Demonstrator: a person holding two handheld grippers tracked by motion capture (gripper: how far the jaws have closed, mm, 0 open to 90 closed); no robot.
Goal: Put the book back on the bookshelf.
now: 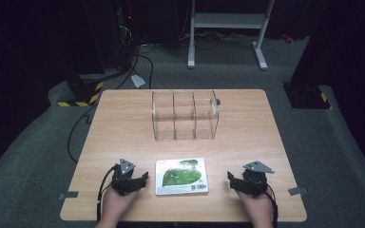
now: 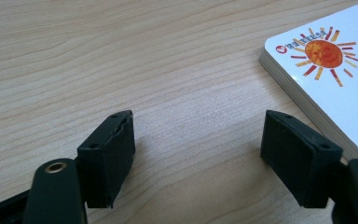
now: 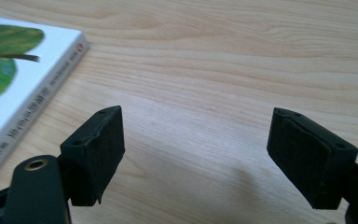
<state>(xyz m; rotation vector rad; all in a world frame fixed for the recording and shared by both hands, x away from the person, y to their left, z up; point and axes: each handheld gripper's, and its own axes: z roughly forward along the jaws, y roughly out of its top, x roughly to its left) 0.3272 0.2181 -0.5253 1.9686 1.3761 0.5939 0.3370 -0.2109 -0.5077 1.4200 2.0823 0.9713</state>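
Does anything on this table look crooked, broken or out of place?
Nothing stands out. The board book lies flat and square near the table's front edge, the clear divided organizer stands upright behind it, and the left gripper and right gripper rest open either side.

You see table (image 1: 123,123) pale wood grain, matt; book (image 1: 181,176) glossy card cover; rack (image 1: 185,115) clear smooth plastic; gripper pads (image 2: 109,156) matt black rubber.

Overhead plus two close tabletop (image 1: 123,123) views
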